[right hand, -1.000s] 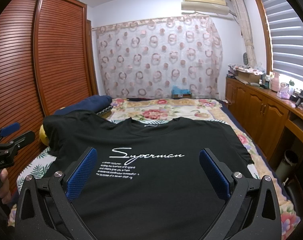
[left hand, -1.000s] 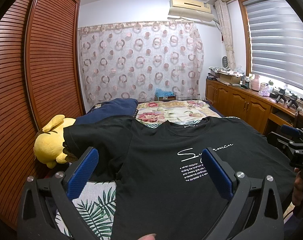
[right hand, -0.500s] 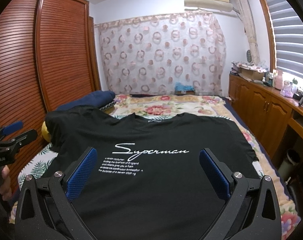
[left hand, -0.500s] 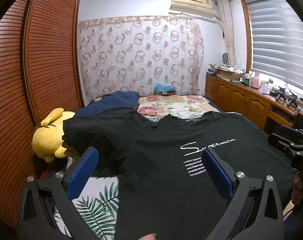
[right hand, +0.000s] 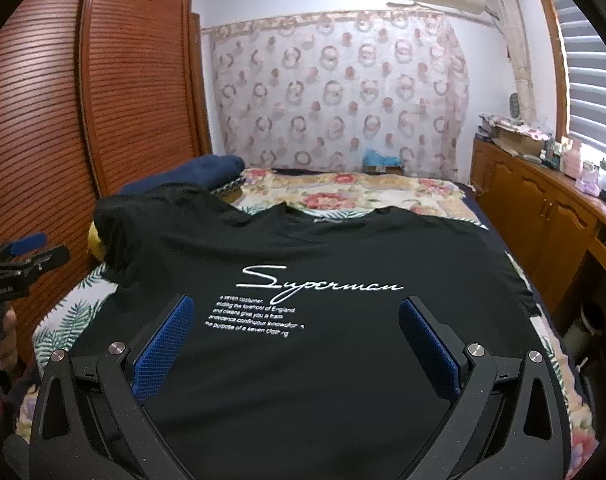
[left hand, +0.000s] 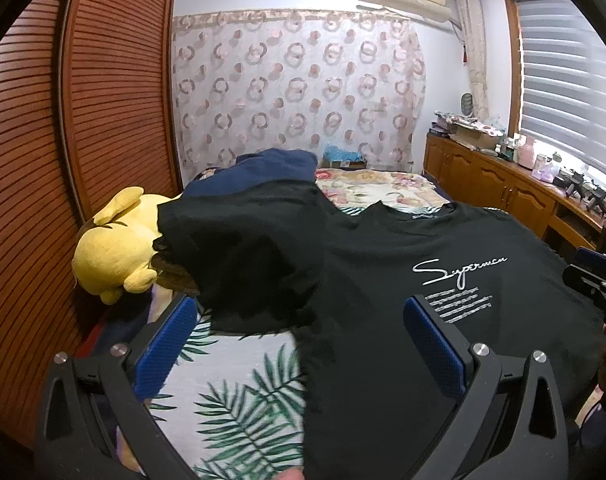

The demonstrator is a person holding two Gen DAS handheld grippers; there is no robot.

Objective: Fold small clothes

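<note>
A black T-shirt with white "Superman" lettering lies spread front up on the bed. Its left sleeve drapes over a yellow plush toy. My left gripper is open above the shirt's lower left edge, nothing between its blue pads. My right gripper is open too, hovering over the shirt's lower middle, below the lettering. Each gripper also shows at the edge of the other's view: the right gripper and the left gripper, both held by a hand.
The bed has a leaf-print sheet and a floral cover. A dark blue pillow lies at its head. A slatted wooden wardrobe runs along the left, low wooden cabinets along the right under the window.
Both grippers have tilted down and moved forward slightly, so the shirt sits lower and larger in view. The left view has swung a little to the left. Both stay open.
</note>
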